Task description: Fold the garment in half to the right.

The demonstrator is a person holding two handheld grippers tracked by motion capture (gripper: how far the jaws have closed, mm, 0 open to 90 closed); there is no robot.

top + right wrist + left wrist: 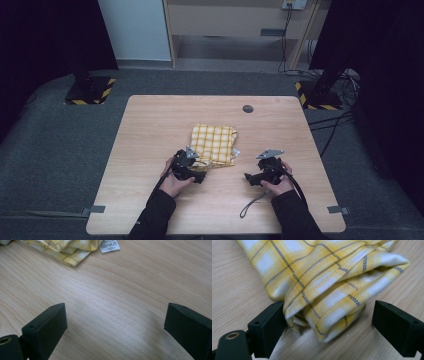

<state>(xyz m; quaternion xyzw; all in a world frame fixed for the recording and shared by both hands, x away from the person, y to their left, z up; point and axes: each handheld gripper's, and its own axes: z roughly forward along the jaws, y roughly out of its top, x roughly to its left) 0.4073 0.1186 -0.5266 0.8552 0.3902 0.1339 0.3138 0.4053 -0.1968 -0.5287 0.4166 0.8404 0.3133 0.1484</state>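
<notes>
The folded yellow checked cloth [213, 145] lies mid-bench [150, 130], its near corner between the spread fingers [268, 325] of the left gripper [196, 170], unclamped and positioned for a grasp, while the right gripper [251, 178] waits alongside over bare wood, fingers [47, 327] apart.

The high view looks forward and down from above the person's side onto the whole wooden table [150, 120], with the floor and far wall beyond. The left gripper view sits low and very close, facing the near corner of the folded yellow checked cloth [324, 277] between its own black jaws. The right gripper view looks from low over bare tabletop toward the cloth's near right corner and its white label [109, 245]. All three share that cloth and the tabletop.
</notes>
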